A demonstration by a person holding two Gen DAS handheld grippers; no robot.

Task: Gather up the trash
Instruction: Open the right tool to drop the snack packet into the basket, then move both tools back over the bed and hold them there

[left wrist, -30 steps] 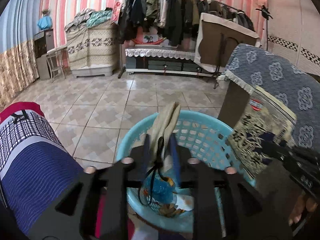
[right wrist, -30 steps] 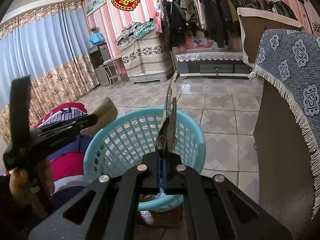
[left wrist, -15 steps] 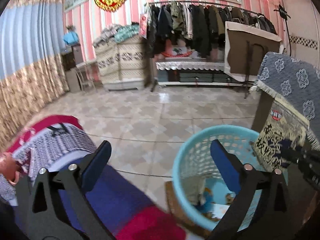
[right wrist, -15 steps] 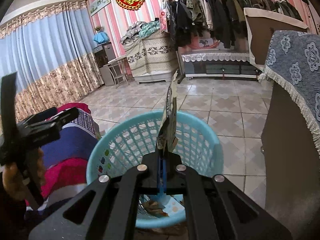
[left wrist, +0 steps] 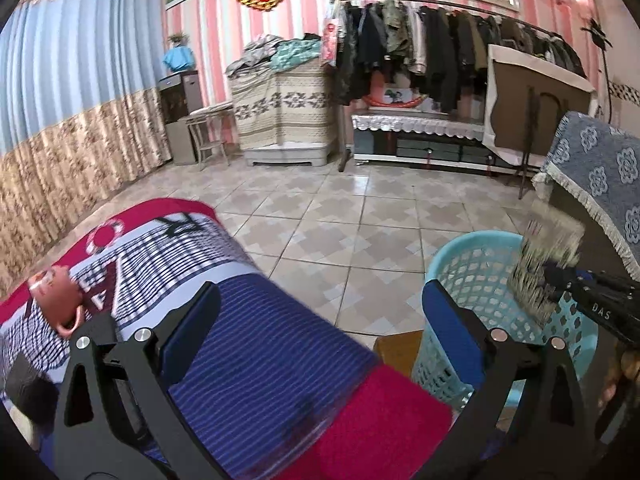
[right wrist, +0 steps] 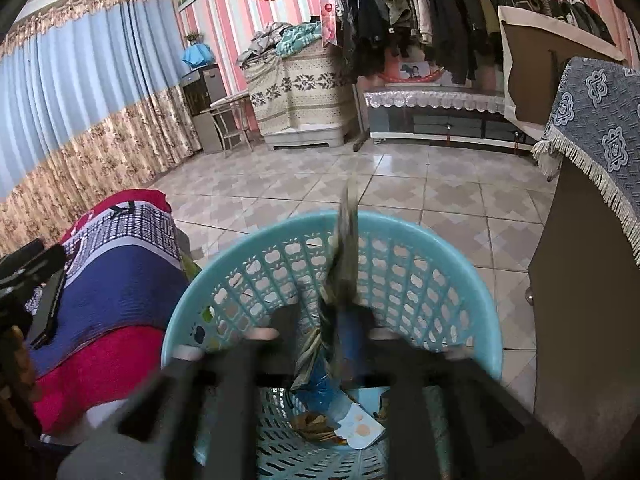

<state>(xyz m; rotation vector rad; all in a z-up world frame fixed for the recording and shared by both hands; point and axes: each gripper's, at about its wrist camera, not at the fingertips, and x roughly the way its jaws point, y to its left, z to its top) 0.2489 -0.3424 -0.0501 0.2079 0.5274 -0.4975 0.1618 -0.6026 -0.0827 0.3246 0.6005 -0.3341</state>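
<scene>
One basket (right wrist: 460, 264) holds scrap litter (right wrist: 340, 424). Right gripper (right wrist: 326, 320) fingers pinch one wrapper (right wrist: 345, 256); left gripper (left wrist: 320, 332) fingers spread.

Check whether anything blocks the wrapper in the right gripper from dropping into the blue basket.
Nothing visible does. The right gripper holds the wrapper directly above the open mouth of the basket, with only earlier trash lying at the bottom. The open left gripper is off over the bedding, beside the basket.
</scene>
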